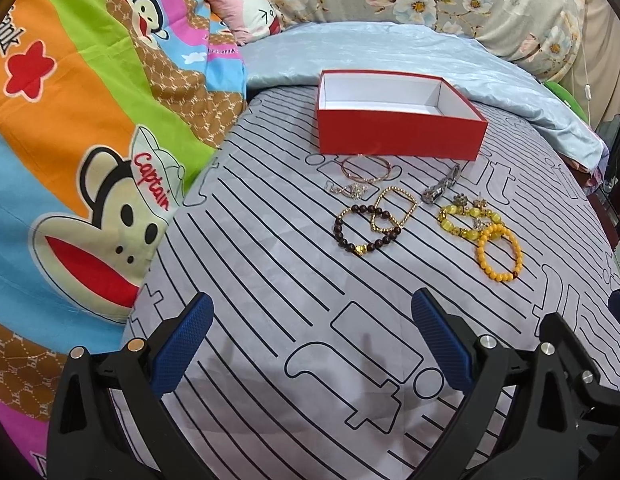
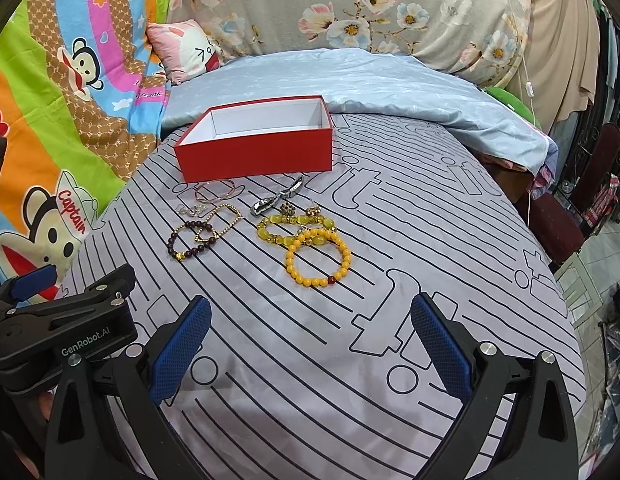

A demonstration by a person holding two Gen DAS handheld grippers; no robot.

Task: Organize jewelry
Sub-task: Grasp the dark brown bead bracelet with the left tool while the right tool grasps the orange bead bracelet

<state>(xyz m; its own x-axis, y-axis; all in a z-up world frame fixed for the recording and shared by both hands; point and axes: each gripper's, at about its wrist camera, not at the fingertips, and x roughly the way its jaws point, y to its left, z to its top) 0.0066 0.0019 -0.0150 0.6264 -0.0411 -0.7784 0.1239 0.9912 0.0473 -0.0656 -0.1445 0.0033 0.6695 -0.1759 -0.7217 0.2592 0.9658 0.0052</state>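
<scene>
An open red box point(image 1: 398, 136) point(image 2: 256, 154) with a white, bare inside stands on the grey striped sheet. In front of it lie several pieces of jewelry: a dark bead bracelet point(image 1: 364, 229) point(image 2: 190, 242), a gold bead bracelet point(image 1: 394, 208) point(image 2: 222, 220), a thin rose bangle point(image 1: 366, 170) point(image 2: 214, 192), a silver watch point(image 1: 440, 186) point(image 2: 278, 198), a yellow stone bracelet point(image 1: 464, 216) point(image 2: 294, 228) and an orange bead bracelet point(image 1: 500, 252) point(image 2: 318, 258). My left gripper point(image 1: 312, 344) and right gripper point(image 2: 310, 344) hover open, short of the jewelry, holding nothing.
A colourful cartoon quilt point(image 1: 78, 160) point(image 2: 50, 128) rises on the left. A folded light blue blanket point(image 1: 390, 56) point(image 2: 370, 84) lies behind the box, with a floral cover point(image 2: 350, 8) beyond. The bed edge drops off at right beside a dark red chair point(image 2: 578, 208).
</scene>
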